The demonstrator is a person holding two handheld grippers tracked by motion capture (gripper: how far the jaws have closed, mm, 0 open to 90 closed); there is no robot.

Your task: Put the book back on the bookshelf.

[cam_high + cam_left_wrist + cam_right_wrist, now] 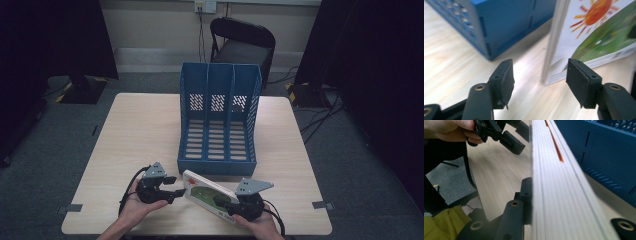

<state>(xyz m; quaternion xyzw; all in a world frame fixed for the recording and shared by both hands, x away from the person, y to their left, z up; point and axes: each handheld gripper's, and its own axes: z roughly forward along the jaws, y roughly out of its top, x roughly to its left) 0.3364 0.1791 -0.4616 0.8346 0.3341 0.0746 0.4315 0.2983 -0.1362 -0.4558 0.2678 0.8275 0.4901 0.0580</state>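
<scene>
Near the table's (125, 130) front edge, just before the blue file rack (218, 117): book (207, 194) on edge, clamped by right gripper (226, 204). Left gripper (176, 186) gaping, empty, beside its free end. Looks thin, stiff, glossy, probably slippery; best pinched near the spine.

A light wooden table (145, 130) carries a blue three-slot file rack (219, 120).

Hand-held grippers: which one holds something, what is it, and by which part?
The right hand-held gripper clamps the book at its near end; the left hand-held gripper is open, holding nothing.
</scene>
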